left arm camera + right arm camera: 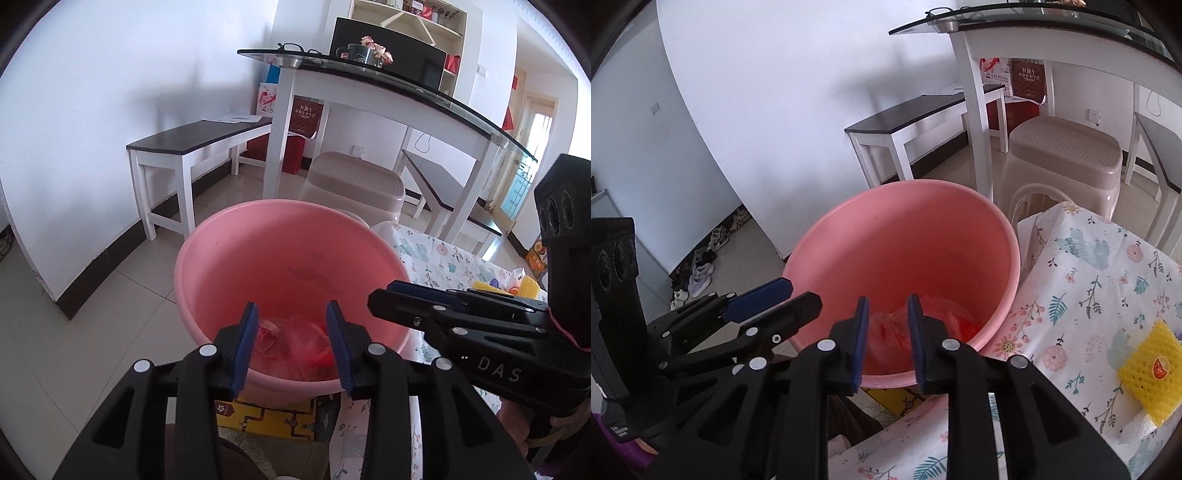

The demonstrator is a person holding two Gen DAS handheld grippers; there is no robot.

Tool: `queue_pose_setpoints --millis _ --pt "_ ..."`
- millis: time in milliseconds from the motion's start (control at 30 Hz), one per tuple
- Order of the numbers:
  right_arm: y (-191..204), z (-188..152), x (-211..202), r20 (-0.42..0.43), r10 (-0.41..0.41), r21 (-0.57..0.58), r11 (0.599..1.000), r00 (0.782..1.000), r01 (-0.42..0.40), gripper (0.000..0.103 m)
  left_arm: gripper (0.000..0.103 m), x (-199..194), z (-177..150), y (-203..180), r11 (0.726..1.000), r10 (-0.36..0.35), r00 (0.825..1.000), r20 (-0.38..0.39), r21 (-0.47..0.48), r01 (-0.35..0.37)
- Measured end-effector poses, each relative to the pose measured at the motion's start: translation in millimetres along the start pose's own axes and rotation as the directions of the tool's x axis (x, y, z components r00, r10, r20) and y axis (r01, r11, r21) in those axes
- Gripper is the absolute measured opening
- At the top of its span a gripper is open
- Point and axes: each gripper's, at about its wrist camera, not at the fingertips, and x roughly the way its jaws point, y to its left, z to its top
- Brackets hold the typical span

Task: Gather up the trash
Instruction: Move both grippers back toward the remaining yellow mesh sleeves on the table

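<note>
Currently, your left hand-held gripper (291, 343) and right hand-held gripper (886, 332): both empty, fingers apart, above pink basin (923, 236) holding red trash bag (942, 317).

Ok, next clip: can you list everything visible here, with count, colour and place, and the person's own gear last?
basin: 1, pink, beside the covered table
plastic bag: 1, red-pink, inside the basin
foam fruit net: 1, yellow, on the floral cloth at right
floral cloth: 1, white with prints, covering the near table
stool: 1, beige plastic, behind the basin
bench: 1, white with dark top, by the wall
glass-topped table: 1, white legs, behind
shoes: several, pale, on the floor by the wall
left tongs: 1, black with blue pads, open over the basin
right tongs: 1, same, open over the basin
</note>
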Motion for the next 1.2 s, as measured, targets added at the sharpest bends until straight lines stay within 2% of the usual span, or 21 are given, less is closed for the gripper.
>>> queue_pose_setpoints --millis 333,533,633,900,1200 --pt "-7.6 -15.2 -42.0 0.066 -0.062 -0.01 0.998 0.996 0.062 0.022 0.041 -12.1 0.2 -15.8 0.999 -0.051 0.999 0.014 0.008 0.051" --pt "-16.1 -30.9 -73.9 0.097 -0.119 -0.003 0.993 0.988 0.12 0.022 0.041 -19.3 0.4 -38.2 0.996 -0.088 0.996 0.015 0.037 0.087" --pt "-23.2 -39.1 -91.2 0.11 -0.154 0.014 0.988 0.982 0.153 0.022 0.045 -21.8 -0.6 -52.0 0.992 -0.114 0.993 0.008 0.049 0.113" --pt "-54.4 -65.1 -142.7 0.154 -0.278 0.07 0.96 0.948 0.27 0.022 0.045 -25.1 -5.4 -97.0 0.978 -0.172 0.985 -0.013 0.115 0.172" --pt "-115.4 -103.1 -193.0 0.14 -0.409 0.238 0.898 0.902 0.37 0.022 0.045 -20.0 -7.5 -158.8 0.942 -0.251 0.967 -0.049 0.219 0.256"
